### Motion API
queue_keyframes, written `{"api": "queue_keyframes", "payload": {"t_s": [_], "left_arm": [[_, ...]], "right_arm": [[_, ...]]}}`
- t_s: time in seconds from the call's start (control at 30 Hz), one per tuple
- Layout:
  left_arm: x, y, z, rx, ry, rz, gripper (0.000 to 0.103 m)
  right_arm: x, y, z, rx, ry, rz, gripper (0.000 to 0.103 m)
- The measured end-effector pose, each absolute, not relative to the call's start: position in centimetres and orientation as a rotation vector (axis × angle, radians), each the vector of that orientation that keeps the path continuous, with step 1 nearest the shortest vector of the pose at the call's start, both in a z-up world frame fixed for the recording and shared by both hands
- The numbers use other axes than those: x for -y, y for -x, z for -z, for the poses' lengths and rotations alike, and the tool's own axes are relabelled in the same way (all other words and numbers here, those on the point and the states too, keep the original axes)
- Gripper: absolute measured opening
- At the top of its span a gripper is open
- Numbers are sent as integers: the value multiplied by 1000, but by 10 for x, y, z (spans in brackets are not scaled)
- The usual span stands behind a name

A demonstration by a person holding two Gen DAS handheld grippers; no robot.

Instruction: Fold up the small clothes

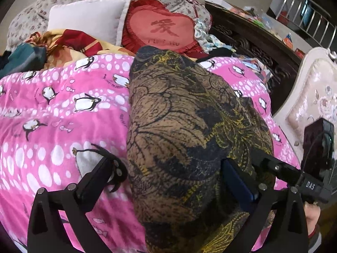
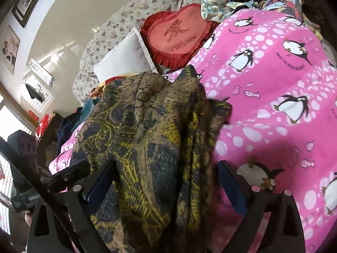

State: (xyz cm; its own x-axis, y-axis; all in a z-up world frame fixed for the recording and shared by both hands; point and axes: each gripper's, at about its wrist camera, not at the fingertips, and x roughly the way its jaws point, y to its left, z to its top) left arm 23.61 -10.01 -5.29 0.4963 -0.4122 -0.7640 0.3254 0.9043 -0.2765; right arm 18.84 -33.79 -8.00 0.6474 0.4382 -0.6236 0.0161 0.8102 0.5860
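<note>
on a pink penguin-print quilt, a brown, navy and yellow patterned knit garment lies bunched from 6 to 12 o'clock. left gripper and right gripper both straddle it, fingers spread wide, gripping nothing.

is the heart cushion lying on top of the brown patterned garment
No, the red heart cushion sits farther back on the bed by the white pillow, apart from the brown patterned garment.
</note>
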Motion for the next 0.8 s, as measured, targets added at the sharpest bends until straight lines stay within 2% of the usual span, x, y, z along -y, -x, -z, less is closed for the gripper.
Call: {"api": "queue_keyframes", "payload": {"t_s": [0.07, 0.1, 0.13, 0.17, 0.27, 0.33, 0.37, 0.8], "left_arm": [[96, -235, 52, -938, 135, 442, 100], [95, -234, 51, -925, 149, 440, 88], [95, -232, 50, -918, 155, 450, 69], [95, -230, 48, -910, 158, 457, 62], [97, -226, 43, -905, 148, 438, 48], [93, -224, 39, -910, 161, 443, 41], [90, -222, 36, -911, 169, 448, 39], [9, -137, -54, -843, 111, 435, 38]], "right_arm": [[334, -188, 77, -829, -572, -280, 76], [331, -186, 74, -821, -552, -280, 72], [327, -183, 69, -809, -514, -270, 63], [324, -182, 65, -805, -486, -263, 57], [318, -175, 55, -785, -446, -251, 45], [316, -172, 47, -771, -435, -256, 42], [314, -169, 43, -761, -432, -259, 42], [249, -107, -43, -687, -378, -432, 41]]}}
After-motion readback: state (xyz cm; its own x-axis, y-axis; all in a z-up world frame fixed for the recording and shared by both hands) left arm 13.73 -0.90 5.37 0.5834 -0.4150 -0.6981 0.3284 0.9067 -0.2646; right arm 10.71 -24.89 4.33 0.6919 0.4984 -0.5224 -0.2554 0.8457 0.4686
